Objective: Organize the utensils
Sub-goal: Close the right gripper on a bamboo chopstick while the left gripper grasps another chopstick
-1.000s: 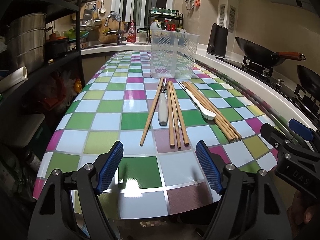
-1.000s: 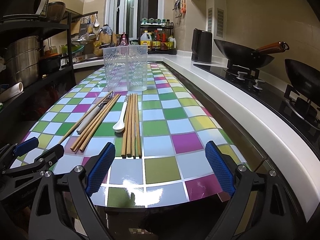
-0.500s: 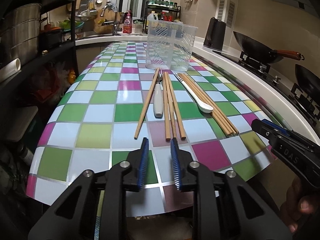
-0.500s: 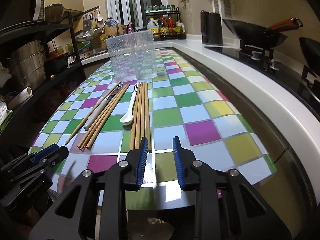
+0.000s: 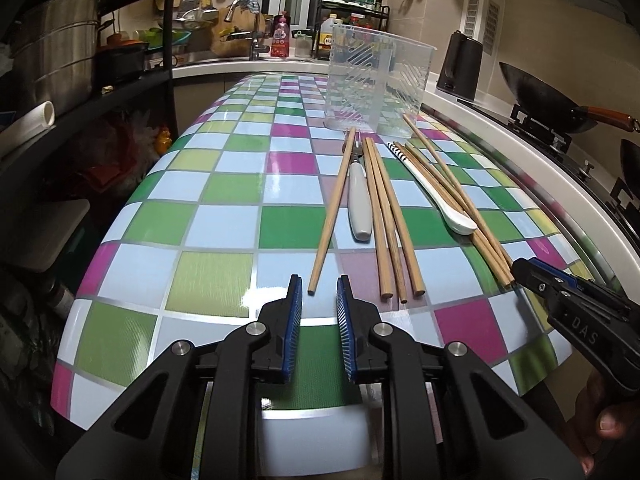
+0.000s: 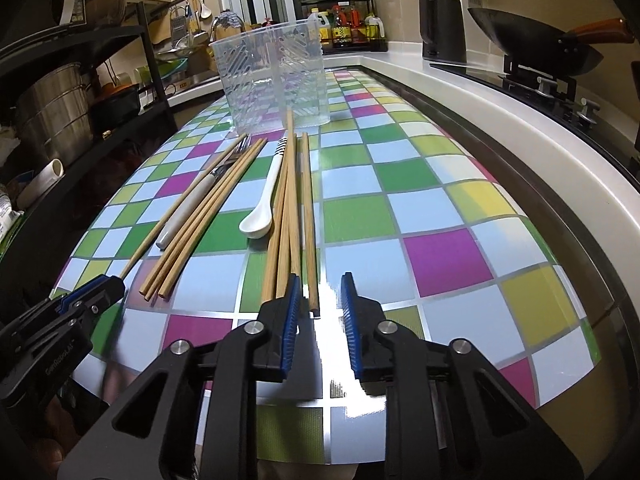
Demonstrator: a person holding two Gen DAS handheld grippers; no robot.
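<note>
Wooden chopsticks lie lengthwise on the checkered table (image 5: 200,200): a single one (image 5: 332,216), three together (image 5: 390,232) and a bunch at the right (image 5: 460,208). Among them are a grey-handled fork (image 5: 358,204) and a white spoon (image 5: 440,200). Behind them stands a clear plastic holder (image 5: 376,84). My left gripper (image 5: 318,280) is narrowly open, with the near end of the single chopstick just inside its tips, untouched. My right gripper (image 6: 321,278) is closing, and the end of the rightmost chopstick (image 6: 308,220) lies between its pads without being pressed.
A white counter ledge (image 6: 520,152) runs along the right, with a stove, a wok (image 5: 552,104) and a black kettle (image 5: 458,66). A dark shelf rack holding a steel pot (image 5: 56,48) stands at the left. The sink and bottles are at the far end.
Both grippers' jaws went from wide open to a narrow gap. Both moved forward and down to the near ends of the chopsticks.
</note>
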